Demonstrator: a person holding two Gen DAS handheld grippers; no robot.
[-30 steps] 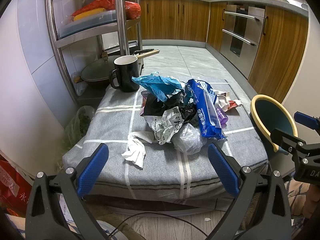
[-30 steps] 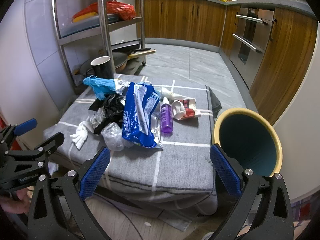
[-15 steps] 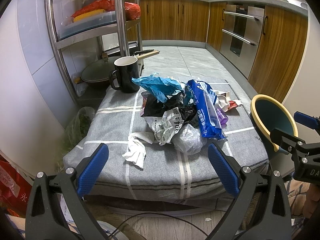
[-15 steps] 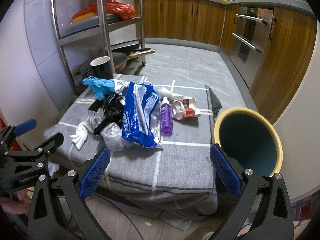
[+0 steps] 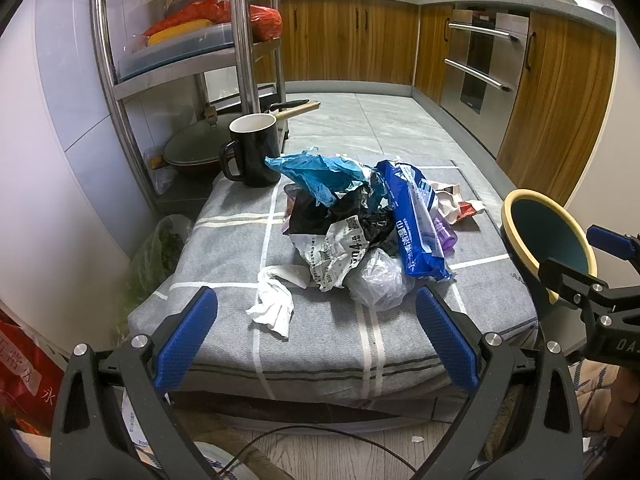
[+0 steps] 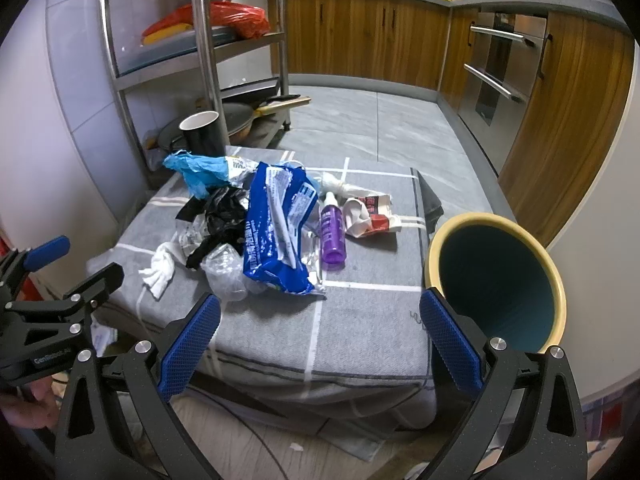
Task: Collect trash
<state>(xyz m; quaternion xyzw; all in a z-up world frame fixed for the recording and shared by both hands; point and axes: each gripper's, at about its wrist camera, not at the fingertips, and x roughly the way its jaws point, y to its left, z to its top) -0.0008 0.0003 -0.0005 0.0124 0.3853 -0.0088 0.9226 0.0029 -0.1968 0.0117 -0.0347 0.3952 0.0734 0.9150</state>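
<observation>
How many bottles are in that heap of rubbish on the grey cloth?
1 that shows: a purple bottle, lying between the big blue wrapper and the crumpled red-and-white packet. More could be hidden under the pile.

Left gripper [image 5: 316, 336] and right gripper [image 6: 320, 338]: matte black frames, silver screws, textured blue finger pads [image 5: 188, 336], white lettering. Bare skin of a hand [image 6: 24, 408] shows.

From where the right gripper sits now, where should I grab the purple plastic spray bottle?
Grip the purple plastic spray bottle across its round body, near the middle. It lies flat on the grey checked cloth, white cap pointing away, sides mostly clear. Bring the right gripper down from above, jaws straddling its width; the blue wipes packet crowds its left.
</observation>
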